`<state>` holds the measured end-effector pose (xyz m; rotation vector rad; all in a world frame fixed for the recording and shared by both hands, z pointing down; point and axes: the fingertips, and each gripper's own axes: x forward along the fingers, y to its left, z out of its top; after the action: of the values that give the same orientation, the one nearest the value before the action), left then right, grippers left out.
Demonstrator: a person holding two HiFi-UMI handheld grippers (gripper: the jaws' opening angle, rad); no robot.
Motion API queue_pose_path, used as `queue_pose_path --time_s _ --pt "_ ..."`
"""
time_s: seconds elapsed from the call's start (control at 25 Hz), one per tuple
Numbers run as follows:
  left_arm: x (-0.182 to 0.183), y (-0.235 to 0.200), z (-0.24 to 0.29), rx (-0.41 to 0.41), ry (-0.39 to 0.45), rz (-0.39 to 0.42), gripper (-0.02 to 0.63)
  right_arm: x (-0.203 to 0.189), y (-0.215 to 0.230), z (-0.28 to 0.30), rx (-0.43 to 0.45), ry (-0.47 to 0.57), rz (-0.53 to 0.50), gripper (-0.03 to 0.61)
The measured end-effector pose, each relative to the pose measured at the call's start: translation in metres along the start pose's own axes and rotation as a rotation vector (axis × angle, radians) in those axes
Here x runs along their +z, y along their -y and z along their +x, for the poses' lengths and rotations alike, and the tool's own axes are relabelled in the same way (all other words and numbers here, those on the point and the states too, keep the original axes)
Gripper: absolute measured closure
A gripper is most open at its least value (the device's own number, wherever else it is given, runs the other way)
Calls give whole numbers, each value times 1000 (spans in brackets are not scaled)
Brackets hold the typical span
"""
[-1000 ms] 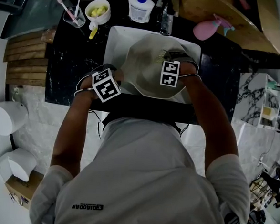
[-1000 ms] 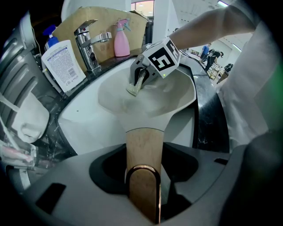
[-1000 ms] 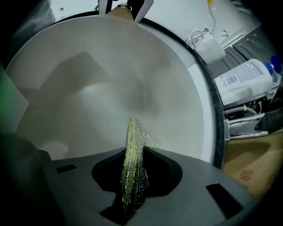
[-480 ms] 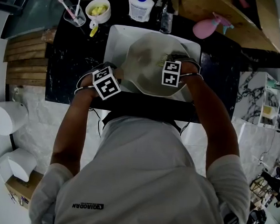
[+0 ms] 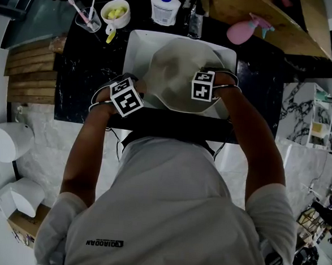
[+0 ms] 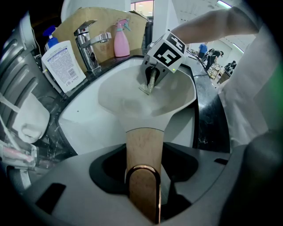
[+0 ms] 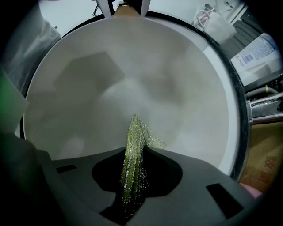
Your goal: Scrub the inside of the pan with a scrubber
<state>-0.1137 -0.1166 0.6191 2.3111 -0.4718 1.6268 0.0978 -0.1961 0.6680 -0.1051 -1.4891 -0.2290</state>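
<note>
Pan held over the sink, scrubber down on its inside.

Left claw [image 6: 143,181] is clamped on the pan's wooden handle [image 6: 143,145]. Right claw [image 7: 132,185] is pinched narrow on a thin green scrubber [image 7: 135,145], whose tip meets the inside of the white pan [image 7: 132,66]. The pan sits over the sink [image 5: 137,48] in the black tabletop [image 5: 85,72]. Likely risks: the scrubber is gripped only by a folded edge, so a hard push could drag it out of the claw. The pan hangs from one handle grip, so sideways scrubbing could twist it or knock it into the tap [image 6: 90,42]. Right gripper view shows the scrubber grip. Head view hides it under the marker cube. Only the left gripper view shows the handle grip, with the soap bottle [image 6: 64,64] and pink spray bottle [image 6: 121,39] behind.
</note>
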Motion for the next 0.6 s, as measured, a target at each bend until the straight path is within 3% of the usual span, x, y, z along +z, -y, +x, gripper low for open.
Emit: queue_pose_path --time_s 0.6 --pt "0 -1 0 6 2 5 382 13 -50 -12 283 18 70 491"
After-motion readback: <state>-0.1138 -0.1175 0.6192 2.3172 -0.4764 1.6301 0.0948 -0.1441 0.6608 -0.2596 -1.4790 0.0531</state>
